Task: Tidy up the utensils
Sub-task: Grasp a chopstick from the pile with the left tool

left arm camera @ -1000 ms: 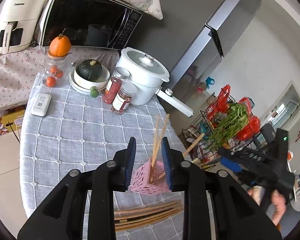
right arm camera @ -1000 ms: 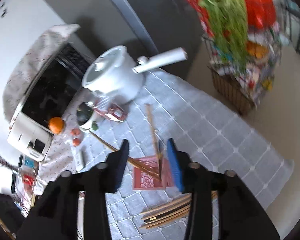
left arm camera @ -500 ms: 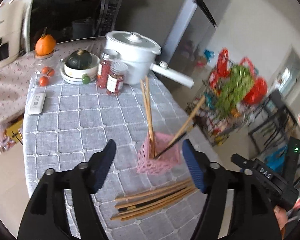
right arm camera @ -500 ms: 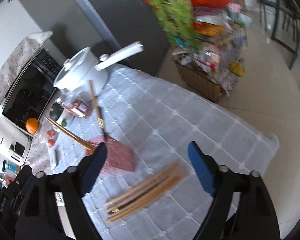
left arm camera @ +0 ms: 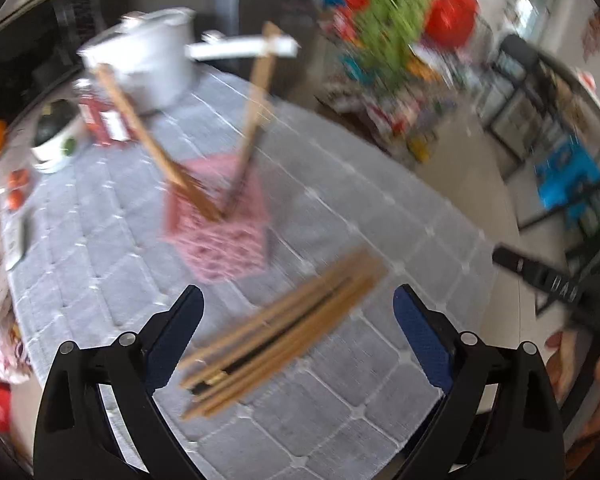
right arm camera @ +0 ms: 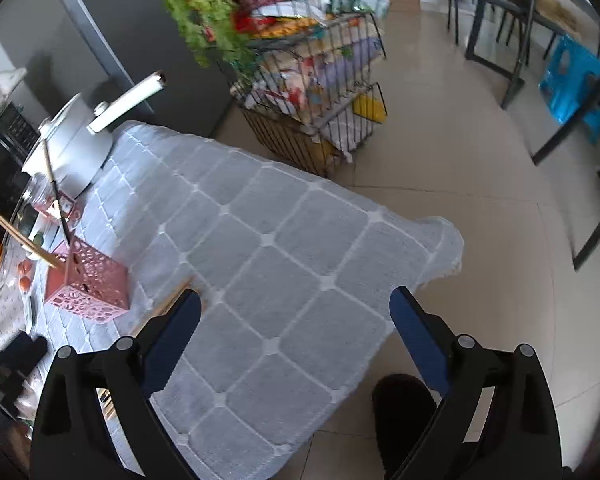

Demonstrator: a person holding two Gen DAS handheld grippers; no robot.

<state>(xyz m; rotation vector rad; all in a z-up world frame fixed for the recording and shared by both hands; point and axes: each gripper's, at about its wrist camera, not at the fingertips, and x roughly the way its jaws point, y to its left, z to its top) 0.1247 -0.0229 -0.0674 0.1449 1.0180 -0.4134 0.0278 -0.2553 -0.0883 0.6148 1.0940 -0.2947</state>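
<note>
Chopsticks [left arm camera: 280, 328] lie bundled on the cloth [left arm camera: 380, 208] just beside the pink holder [left arm camera: 220, 232]. Left gripper [left arm camera: 298, 320] and right gripper [right arm camera: 296, 324] both gape wide, empty.

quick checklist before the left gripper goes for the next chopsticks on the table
1. Left gripper jaws open wide: ok.
2. Left jaws hold nothing: ok.
3. Loose chopsticks lie flat on the tablecloth, between the left jaws in the left wrist view: ok.
4. Pink holder stands upright on the table: ok.
5. Room in the holder: a few chopsticks already lean out of it; how much space is left, cannot tell.
6. Right gripper open and empty, aimed at the table edge and floor, away from the pile: ok.
7. Sharp view for aiming: left wrist view is blurred, not ok.
</note>
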